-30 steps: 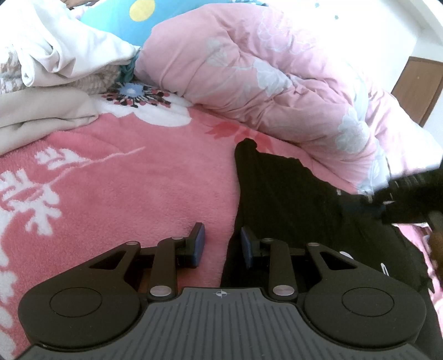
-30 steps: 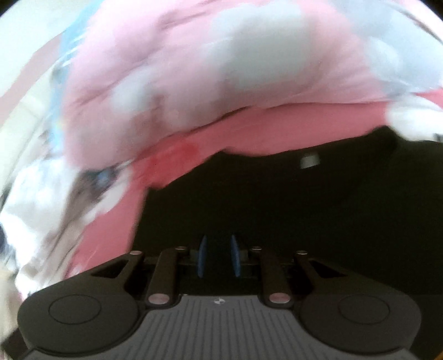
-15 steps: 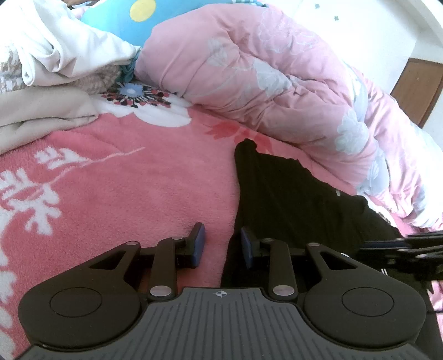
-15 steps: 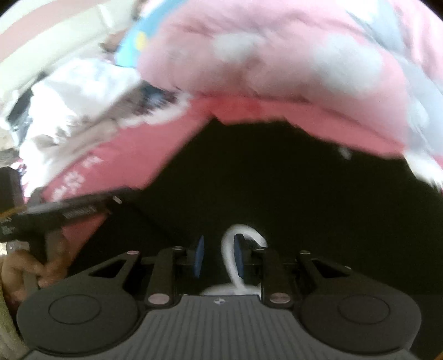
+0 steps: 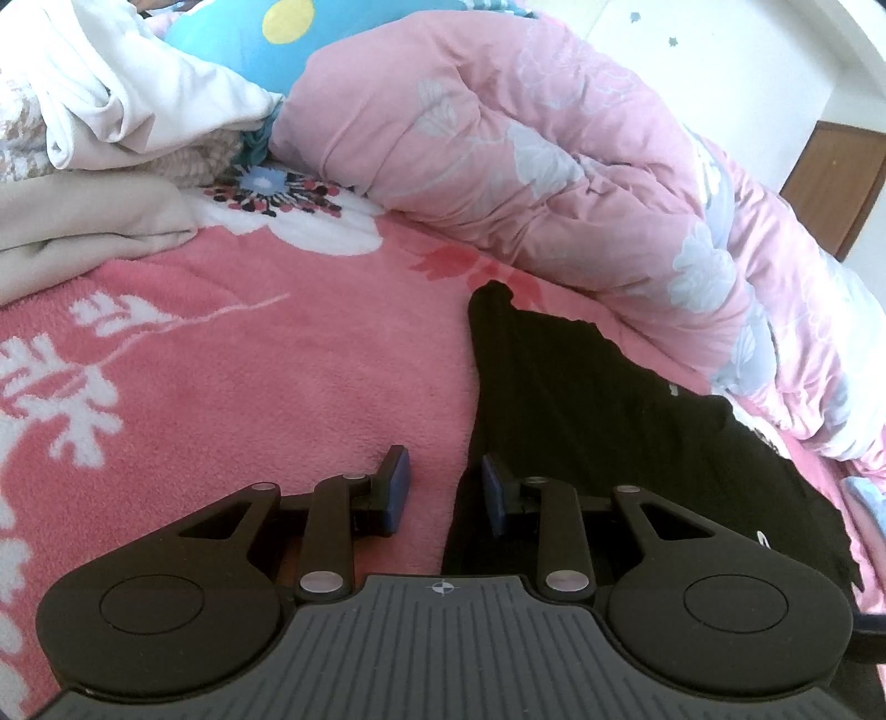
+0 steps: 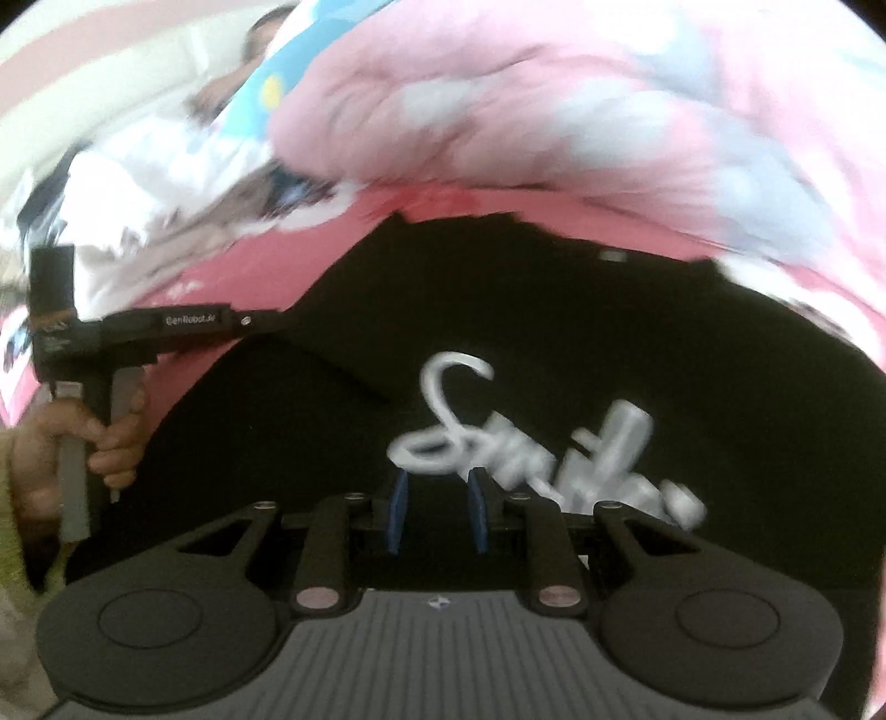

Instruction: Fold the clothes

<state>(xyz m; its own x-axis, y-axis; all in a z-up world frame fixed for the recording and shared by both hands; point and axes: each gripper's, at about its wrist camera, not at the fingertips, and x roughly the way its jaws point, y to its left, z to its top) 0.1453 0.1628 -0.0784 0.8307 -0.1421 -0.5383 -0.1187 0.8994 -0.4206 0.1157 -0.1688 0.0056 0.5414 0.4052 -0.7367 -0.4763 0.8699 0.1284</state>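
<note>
- My left gripper (image 5: 446, 487) sits low over the bed with its blue-padded tongs apart and nothing between them; the left pad is over the blanket, the right pad at the near left edge of the garment.
- The black T-shirt with white cursive lettering (image 6: 554, 354) lies spread flat on the coral-pink fleece blanket with white flower patterns (image 5: 232, 376), to the right of centre in the left wrist view, its far edge close to the quilt.
- My right gripper (image 6: 437, 512) hangs above the shirt's front, its tongs a narrow gap apart and empty; the white lettering (image 6: 531, 437) shows just beyond the tips. This view is smeared by motion.
- In the right wrist view I see my left hand (image 6: 72, 448) at the far left, wrapped round the handle of the other gripper, which reaches toward the shirt's left edge.
- A rumpled pink quilt with pale floral print (image 5: 554, 166) is heaped along the far side of the bed.
- A pile of cream and white clothes (image 5: 105, 138) lies at the far left, with a blue cushion with a yellow dot (image 5: 266, 39) behind it.
- A brown wooden door (image 5: 836, 188) stands at the far right.
</note>
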